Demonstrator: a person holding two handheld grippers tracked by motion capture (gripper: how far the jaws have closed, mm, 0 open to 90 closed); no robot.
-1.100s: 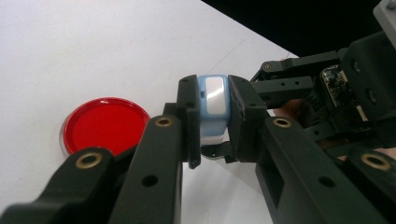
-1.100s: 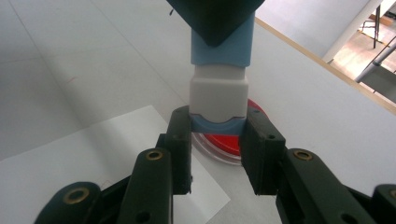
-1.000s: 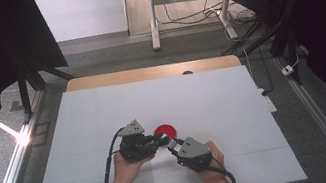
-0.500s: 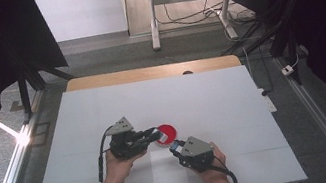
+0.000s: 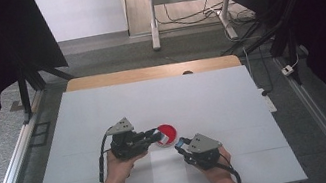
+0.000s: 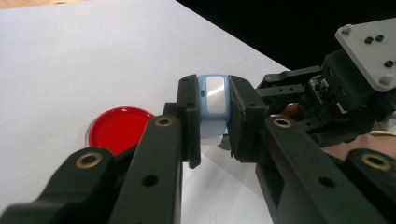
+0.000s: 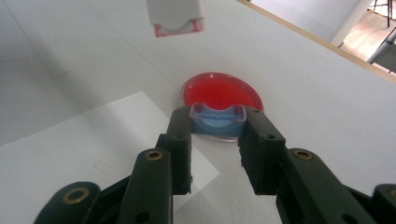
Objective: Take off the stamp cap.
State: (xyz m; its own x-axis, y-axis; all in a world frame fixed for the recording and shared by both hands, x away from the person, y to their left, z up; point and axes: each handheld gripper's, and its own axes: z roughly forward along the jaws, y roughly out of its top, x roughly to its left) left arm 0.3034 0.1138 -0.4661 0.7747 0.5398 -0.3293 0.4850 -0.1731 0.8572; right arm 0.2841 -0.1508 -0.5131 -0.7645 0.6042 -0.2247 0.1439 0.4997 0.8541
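- One red dish (image 5: 166, 134) is lying on the table (image 5: 212, 93), touching the corner of one paper sheet (image 5: 169, 174).
- Two blue clips are showing: the left tongs (image 5: 157, 135) are grasping one clip (image 6: 212, 108) just over the dish's near-left edge.
- The right tongs (image 5: 180, 144) are clenching the other clip (image 7: 217, 118) just beside the dish.
- Both hands are resting low, tongs pointing at the dish from opposite sides.

Glossy red plastic dish (image 7: 219, 93), smooth blue plastic piece (image 7: 217, 119), matt white tabletop (image 5: 213, 98).
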